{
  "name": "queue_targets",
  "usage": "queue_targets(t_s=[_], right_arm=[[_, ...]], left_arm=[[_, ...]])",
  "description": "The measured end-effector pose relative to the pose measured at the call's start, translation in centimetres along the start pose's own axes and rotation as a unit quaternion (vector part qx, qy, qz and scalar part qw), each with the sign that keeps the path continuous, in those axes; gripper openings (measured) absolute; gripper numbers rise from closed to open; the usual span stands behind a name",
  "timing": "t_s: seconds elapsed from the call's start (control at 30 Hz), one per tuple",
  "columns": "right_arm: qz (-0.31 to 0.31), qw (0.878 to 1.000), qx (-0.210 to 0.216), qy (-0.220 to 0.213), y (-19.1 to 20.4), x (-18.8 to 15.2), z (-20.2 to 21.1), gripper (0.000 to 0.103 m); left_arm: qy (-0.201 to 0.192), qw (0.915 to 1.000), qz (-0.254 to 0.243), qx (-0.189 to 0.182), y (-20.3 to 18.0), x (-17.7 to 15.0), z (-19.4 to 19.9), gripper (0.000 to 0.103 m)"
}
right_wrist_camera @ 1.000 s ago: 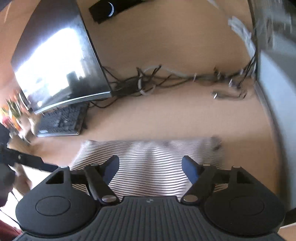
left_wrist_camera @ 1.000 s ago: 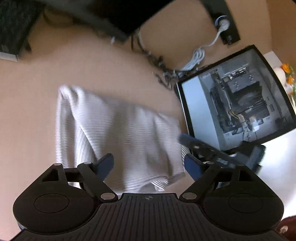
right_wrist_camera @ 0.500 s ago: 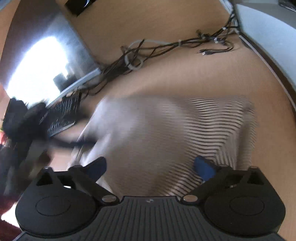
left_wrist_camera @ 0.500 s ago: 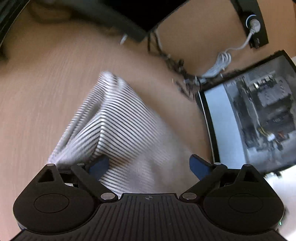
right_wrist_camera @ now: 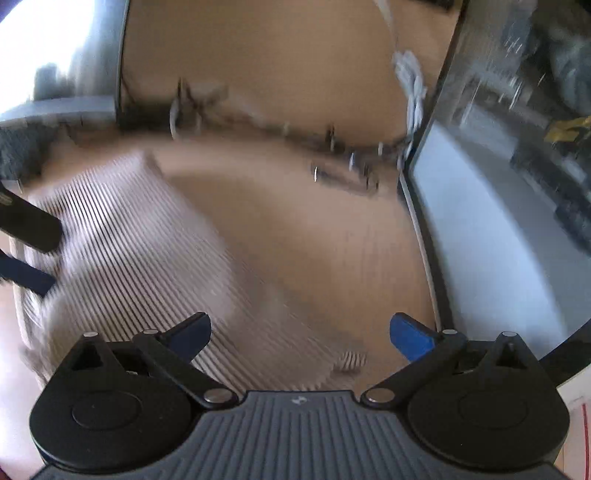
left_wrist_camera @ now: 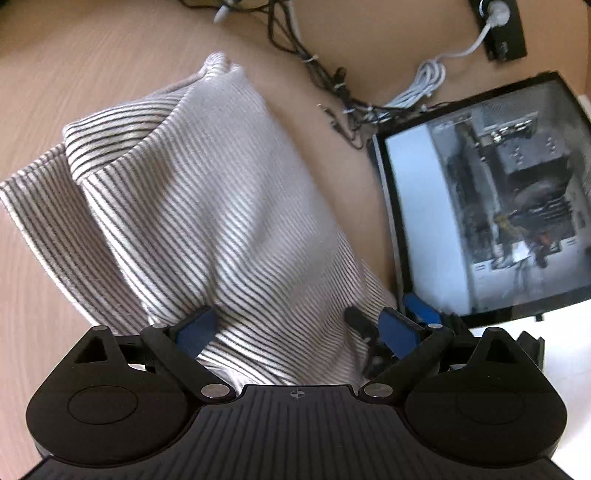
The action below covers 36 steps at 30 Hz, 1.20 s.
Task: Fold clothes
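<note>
1. The shirt [left_wrist_camera: 207,206] is white with thin dark stripes. It lies in a folded heap in the middle of the desk [left_wrist_camera: 55,74].
2. The left gripper [left_wrist_camera: 295,328] hangs over the near end of the shirt. Its two blue fingers [left_wrist_camera: 194,328] are wide apart, one on each side of the cloth. They do not pinch it.
3. The right gripper [right_wrist_camera: 299,332] is over the near right corner of the shirt [right_wrist_camera: 129,258]. Its fingers [right_wrist_camera: 410,336] are wide apart too and hold nothing. One finger is over the cloth and the other is over bare wood.
4. The right view is blurry.
5. A computer case [left_wrist_camera: 491,199] with a see-through side stands on the right side of the desk, near the shirt.
6. A bunch of cables [left_wrist_camera: 332,85] lies along the back of the desk, behind the shirt.
7. A white cord [left_wrist_camera: 424,81] goes to a black plug box [left_wrist_camera: 502,29] at the back right corner.
8. In the right view a grey screen [right_wrist_camera: 74,55] stands at the back left.
</note>
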State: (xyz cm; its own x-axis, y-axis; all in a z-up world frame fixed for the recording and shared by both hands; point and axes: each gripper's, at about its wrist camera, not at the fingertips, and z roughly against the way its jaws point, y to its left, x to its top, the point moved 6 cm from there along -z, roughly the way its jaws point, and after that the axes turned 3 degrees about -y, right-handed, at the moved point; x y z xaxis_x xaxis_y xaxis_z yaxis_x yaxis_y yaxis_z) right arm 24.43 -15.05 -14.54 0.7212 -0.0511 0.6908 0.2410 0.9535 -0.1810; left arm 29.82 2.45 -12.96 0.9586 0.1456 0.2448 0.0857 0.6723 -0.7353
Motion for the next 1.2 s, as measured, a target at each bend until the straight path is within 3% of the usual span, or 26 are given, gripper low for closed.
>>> queue_targets(t_s=[0.1, 0.23, 0.43, 0.57, 0.7, 0.77, 0.97, 1.1, 1.2], right_arm=[[-0.025, 1.000, 0.014, 0.005, 1.0, -1.2, 0.0, 0.103], [-0.097, 0.992, 0.068, 0.033, 1.8, -3.0, 0.9, 0.103], [-0.059, 0.995, 0.080, 0.019, 4.5, -4.0, 2.8, 0.103], [-0.072, 0.993, 0.093, 0.008, 3.2, -2.9, 3.8, 0.103], [-0.079, 0.995, 0.054, -0.016, 1.1, -2.6, 4.0, 0.103], [-0.073, 0.996, 0.030, -0.028, 0.6, -2.4, 4.0, 0.103], [-0.066, 0.993, 0.092, -0.028, -0.9, -2.6, 6.3, 0.103], [-0.061, 0.994, 0.072, -0.049, -2.3, -2.3, 7.6, 0.103], [-0.069, 0.995, 0.039, -0.066, -2.6, -1.3, 7.4, 0.103]], left_arm=[[0.004, 0.9999, 0.011, 0.000, 0.0, 0.6, -1.0, 0.098], [-0.008, 0.9995, -0.028, 0.012, -1.2, 1.5, -2.5, 0.098], [-0.013, 0.9959, -0.082, 0.034, -2.9, 2.1, -4.1, 0.098], [-0.019, 0.9867, -0.149, 0.064, -4.3, 1.0, -3.3, 0.098], [-0.024, 0.9800, -0.183, 0.074, -5.3, 0.0, -2.3, 0.098], [-0.021, 0.9815, -0.179, 0.064, -5.5, -0.4, -2.0, 0.098], [-0.018, 0.9803, -0.190, 0.048, -6.6, -1.1, -2.0, 0.098], [-0.009, 0.9825, -0.180, 0.046, -6.0, -0.9, -3.2, 0.098], [0.004, 0.9817, -0.179, 0.065, -4.7, -0.7, -4.5, 0.097]])
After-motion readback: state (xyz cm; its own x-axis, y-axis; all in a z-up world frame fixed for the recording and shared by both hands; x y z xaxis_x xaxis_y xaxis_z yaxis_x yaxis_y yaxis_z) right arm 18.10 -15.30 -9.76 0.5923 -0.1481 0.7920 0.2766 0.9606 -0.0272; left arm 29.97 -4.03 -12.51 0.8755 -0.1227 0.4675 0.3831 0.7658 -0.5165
